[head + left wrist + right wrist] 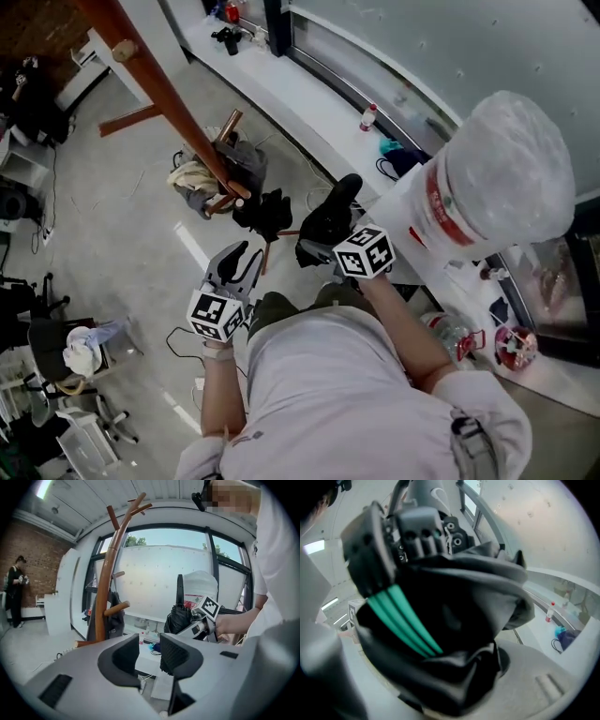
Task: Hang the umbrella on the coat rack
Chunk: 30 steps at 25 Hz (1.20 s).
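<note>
The rack [167,94] stands on the floor in front of the person. The folded black umbrella [454,634] is held up beside it, clear of its pegs. The right gripper [323,246] clamps the bunched fabric, jaws partly apart around it. The left gripper [150,656] is partly open and holds nothing.

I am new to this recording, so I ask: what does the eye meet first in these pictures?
A black umbrella fills the right gripper view, clamped in the right hand-held gripper. A tall wooden coat rack stands left of centre in the left gripper view. A big white wrapped barrel stands at the head view's right.
</note>
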Available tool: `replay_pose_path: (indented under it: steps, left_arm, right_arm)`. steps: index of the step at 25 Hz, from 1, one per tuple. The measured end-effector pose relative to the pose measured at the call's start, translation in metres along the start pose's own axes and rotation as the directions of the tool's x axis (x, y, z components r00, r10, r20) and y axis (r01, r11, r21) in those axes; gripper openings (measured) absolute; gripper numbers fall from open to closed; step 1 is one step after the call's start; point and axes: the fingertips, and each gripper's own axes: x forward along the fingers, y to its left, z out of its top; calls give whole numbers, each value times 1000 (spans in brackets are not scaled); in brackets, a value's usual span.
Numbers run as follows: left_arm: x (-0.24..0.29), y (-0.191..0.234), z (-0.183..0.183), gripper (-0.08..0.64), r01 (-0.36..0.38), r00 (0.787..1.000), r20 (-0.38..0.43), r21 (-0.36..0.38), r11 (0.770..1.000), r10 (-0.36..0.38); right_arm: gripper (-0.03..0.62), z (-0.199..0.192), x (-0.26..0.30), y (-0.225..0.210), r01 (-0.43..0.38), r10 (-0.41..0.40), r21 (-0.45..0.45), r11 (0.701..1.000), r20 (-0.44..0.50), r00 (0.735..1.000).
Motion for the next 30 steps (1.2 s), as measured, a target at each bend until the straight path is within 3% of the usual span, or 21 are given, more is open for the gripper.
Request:
replay_pose_path:
  steps: [7,14,20,24,30]
  left_arm:
    - [-15,-2,4,123,-177,983,28,-47,983,179]
    - [-31,-4,19,123,-309,949,55,-54,950,312]
    - [-33,-3,40,123,-352,931,88,-38,935,354]
    - [-40,3,59,123,-349,925,138,-69,935,355]
    - [-50,9,74,123,-330,935,135,-9,944,328]
  right_arm:
    - [261,29,12,5,-122,113,-108,987,-85,990]
    - [261,66,14,22,-161,132,-219,962,-142,981]
    - [261,102,14,31,-148,109,-308,940,-138,984]
    - [261,126,11,41,-142,103,-337,931,-131,986]
    - [261,149,7,57,-94,43,-404,910,-135,990]
